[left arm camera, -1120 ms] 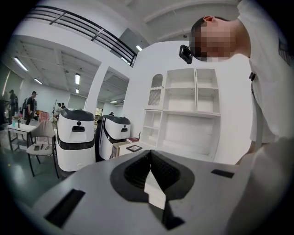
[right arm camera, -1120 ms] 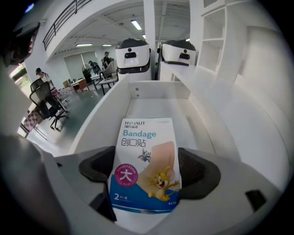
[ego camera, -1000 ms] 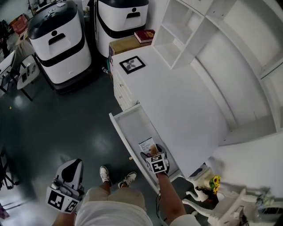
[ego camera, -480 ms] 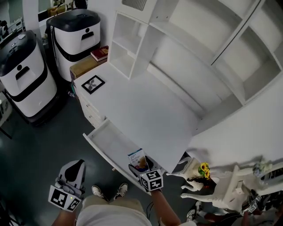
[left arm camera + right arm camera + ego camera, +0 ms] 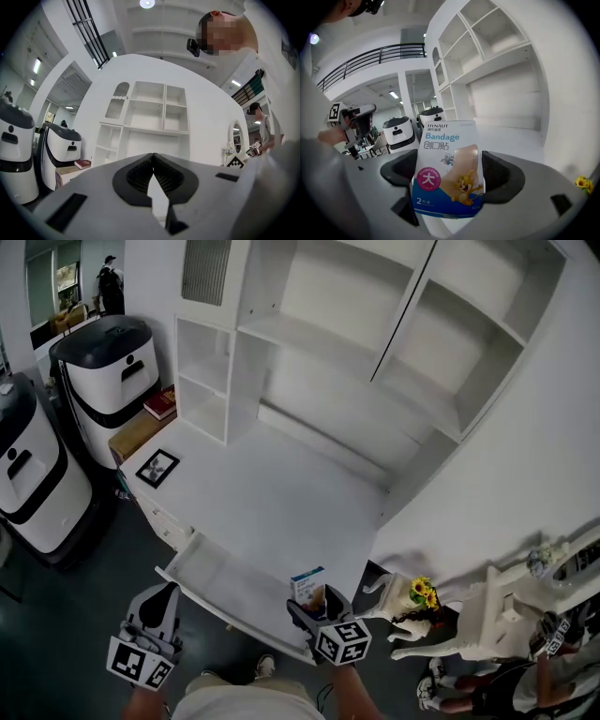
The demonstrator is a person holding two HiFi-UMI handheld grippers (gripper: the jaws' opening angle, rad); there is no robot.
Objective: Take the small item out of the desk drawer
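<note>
Overhead, in the head view, the white surface (image 5: 281,512) runs along under a tall white shelf unit (image 5: 375,343), and its drawer (image 5: 220,579) stands pulled open at the near edge. The right gripper (image 5: 317,606) is at the drawer's right end, clenched on a small bandage box (image 5: 307,581) that stands upright between its jaws, showing just over the line where the drawer meets the surface. The left gripper (image 5: 161,602) is held well to the left of the drawer, over the dark floor, touching nothing. Farther back on the surface lies a black picture frame (image 5: 157,468), and beyond it a red book (image 5: 161,402) on a brown box. Two white and black machines (image 5: 111,371) stand on the floor at the left. Yellow flowers (image 5: 421,592) show at the right, below the surface.

Next, the left gripper view: the two dark jaws are pressed together at their tips with nothing between them. The shelf unit, the machines and the red book lie beyond.

Lastly, the right gripper view: the jaws stand wide apart and grip the bandage box by its two side edges. The box is upright, its printed face with a cartoon cat and mouse toward the camera, with the surface and shelf unit behind it. The left gripper shows small at the far left.
</note>
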